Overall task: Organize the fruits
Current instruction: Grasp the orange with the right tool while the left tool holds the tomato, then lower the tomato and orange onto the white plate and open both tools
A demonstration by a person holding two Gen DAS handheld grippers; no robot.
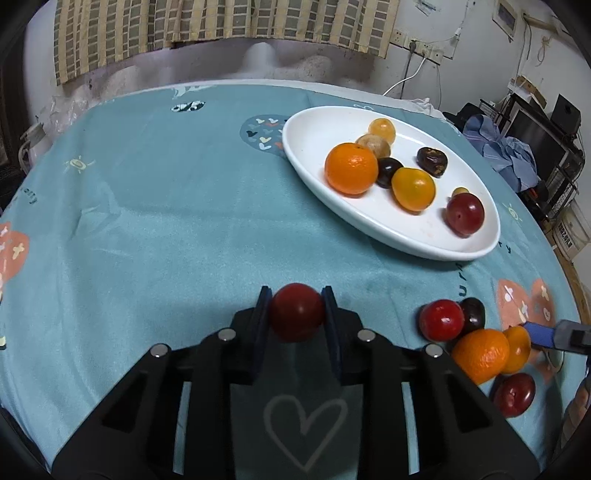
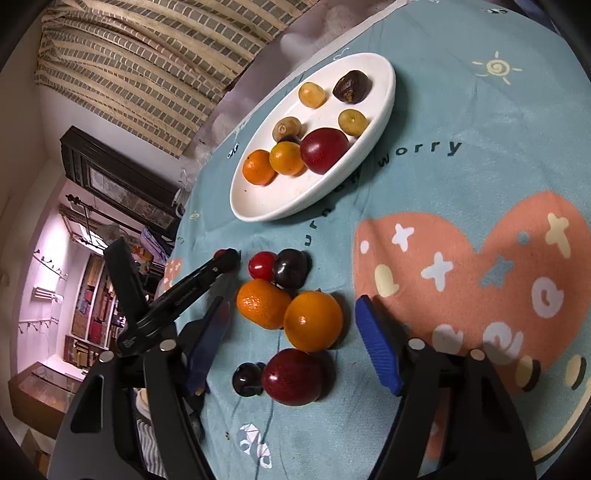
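While the left gripper [image 1: 296,312] pinches a round red fruit [image 1: 296,314], the right gripper [image 2: 295,339] stands spread, seemingly untouching.

"worry" on the tablecloth [image 2: 480,122]

Table [image 1: 166,221] in teal cloth bears white plate [image 1: 306,129], loose fruits [image 2: 288,306]

A teal tablecloth [image 1: 147,221] printed with hearts lies below a checked curtain [image 1: 221,22], beside wall sockets [image 1: 421,46].
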